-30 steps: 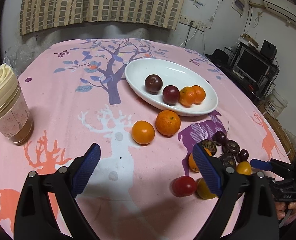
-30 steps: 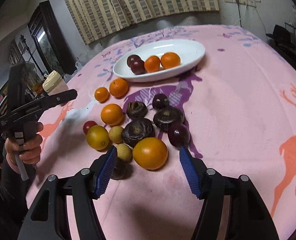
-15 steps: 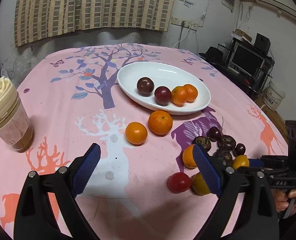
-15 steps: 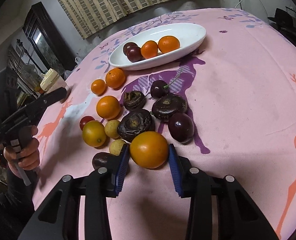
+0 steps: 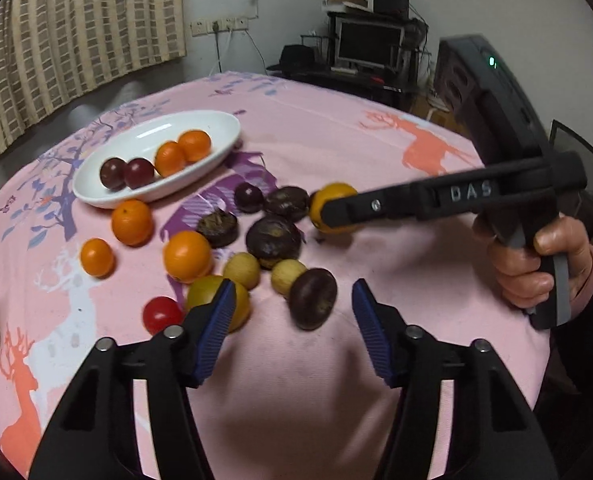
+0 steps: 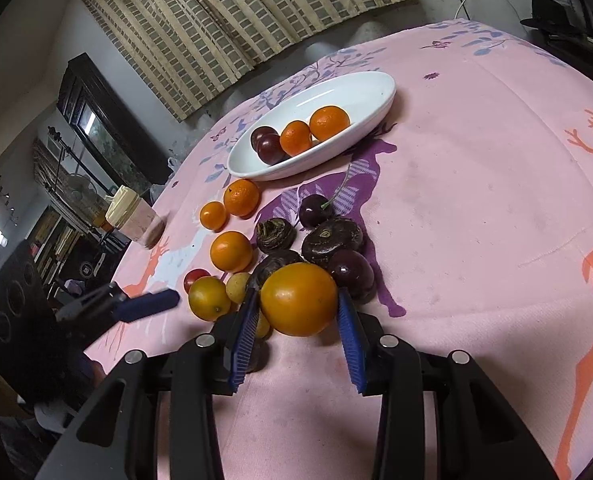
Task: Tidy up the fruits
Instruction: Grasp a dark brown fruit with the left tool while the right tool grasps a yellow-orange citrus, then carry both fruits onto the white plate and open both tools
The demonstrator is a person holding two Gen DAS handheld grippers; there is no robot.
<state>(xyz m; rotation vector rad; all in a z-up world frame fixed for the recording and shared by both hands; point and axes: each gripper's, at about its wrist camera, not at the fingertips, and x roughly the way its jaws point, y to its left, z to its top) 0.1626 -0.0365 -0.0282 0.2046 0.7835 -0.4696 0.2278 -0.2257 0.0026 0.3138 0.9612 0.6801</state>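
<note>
Off the tablecloth (image 6: 476,208), right gripper (image 6: 298,322) jaws now clamp the orange (image 6: 299,298); left gripper (image 5: 292,330) jaws gape.

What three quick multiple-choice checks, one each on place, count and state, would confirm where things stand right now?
1. Where is the white dish relative to the loose fruit?
A. Beyond it
B. Under it
C. Off the table

2. How many fruits lie in the dish?
A. Two
B. Four
C. Six

3. What is the right gripper doing?
A. Hanging open over bare cloth
B. Closed on the big orange fruit
C. Closed on a dark plum

Answers: 1 A, the dish sits past the pile; 2 B, two dark and two orange; 3 B, both jaws press the fruit's sides.
</note>
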